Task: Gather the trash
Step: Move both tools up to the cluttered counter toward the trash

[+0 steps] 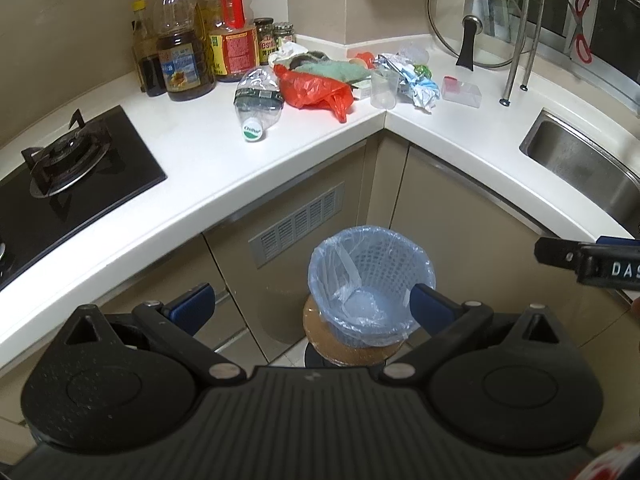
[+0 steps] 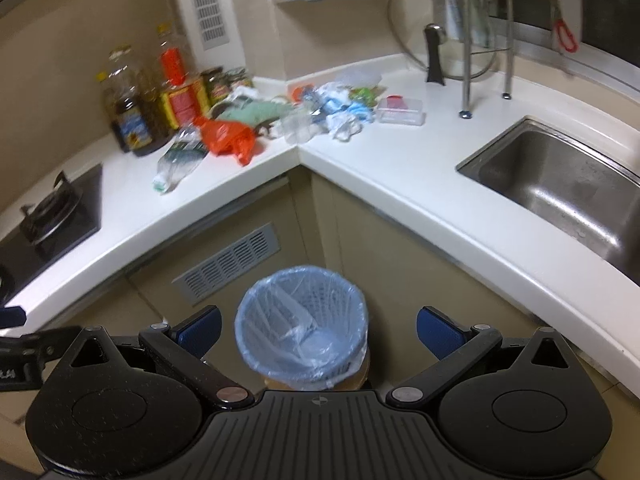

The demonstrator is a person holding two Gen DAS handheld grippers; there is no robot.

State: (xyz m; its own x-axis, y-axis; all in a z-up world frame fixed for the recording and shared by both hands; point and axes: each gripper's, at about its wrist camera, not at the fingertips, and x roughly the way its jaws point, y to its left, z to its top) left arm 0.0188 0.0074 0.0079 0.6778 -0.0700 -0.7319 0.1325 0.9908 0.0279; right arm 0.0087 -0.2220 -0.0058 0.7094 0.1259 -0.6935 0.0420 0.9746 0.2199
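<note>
The left gripper (image 1: 310, 307) hung with its blue-padded fingers spread wide and nothing between them, low in front of the cabinets. The right gripper (image 2: 318, 330) was likewise spread apart and empty, held beside it. Below both stood the bin (image 2: 301, 326), a small lattice basket lined with a pale blue bag, resting on a round brown board (the bag looked empty).

Up on the white counter (image 1: 192, 168), in the corner, lay the trash: a crushed clear bottle (image 1: 258, 102) on its side with its cap toward the counter edge, a red plastic bag (image 1: 316, 90) just beside it, a green cloth (image 1: 340, 70) behind that, a clear plastic cup (image 1: 383, 88) standing upright at the corner, and crumpled wrappers (image 1: 412, 76) next to the cup. A small clear box (image 1: 461, 90) sat to the right of the wrappers. Oil bottles (image 1: 182, 52) stood against the wall, the stove (image 1: 68, 160) lay at the left and the steel sink (image 2: 560, 188) at the right.
</note>
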